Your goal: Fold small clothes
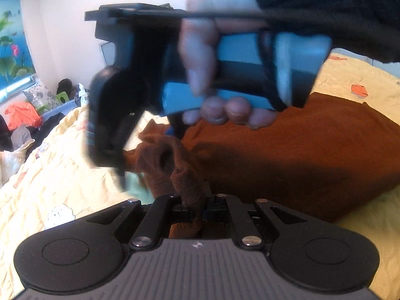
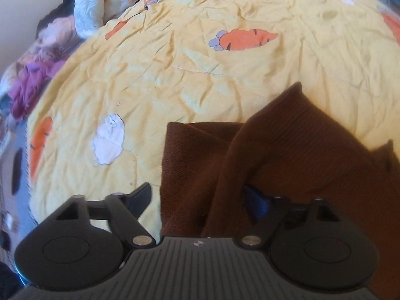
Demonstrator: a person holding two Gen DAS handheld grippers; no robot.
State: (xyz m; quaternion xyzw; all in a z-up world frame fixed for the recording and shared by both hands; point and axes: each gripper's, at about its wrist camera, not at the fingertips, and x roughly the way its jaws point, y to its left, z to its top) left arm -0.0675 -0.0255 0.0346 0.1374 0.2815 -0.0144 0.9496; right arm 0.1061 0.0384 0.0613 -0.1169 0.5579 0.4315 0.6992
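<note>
A brown knitted garment (image 1: 300,155) lies on a yellow quilt (image 1: 62,175). My left gripper (image 1: 193,210) is shut on a bunched fold of it, which stands up between the jaws. Just beyond, a hand (image 1: 200,57) in a dark sleeve holds my right gripper (image 1: 147,152) by its blue handle, pointing down at the same raised fold. In the right wrist view the right gripper (image 2: 200,195) straddles a folded edge of the brown garment (image 2: 287,150). Its blue pad (image 2: 257,205) is against the cloth, while the left finger (image 2: 141,196) stands off it.
The quilt (image 2: 200,75) has carrot and rabbit prints and is wrinkled. A heap of clothes (image 2: 37,75) and a pale padded jacket (image 2: 97,7) lie at its far left edge. An orange cloth (image 1: 22,115) and clutter sit by the window wall.
</note>
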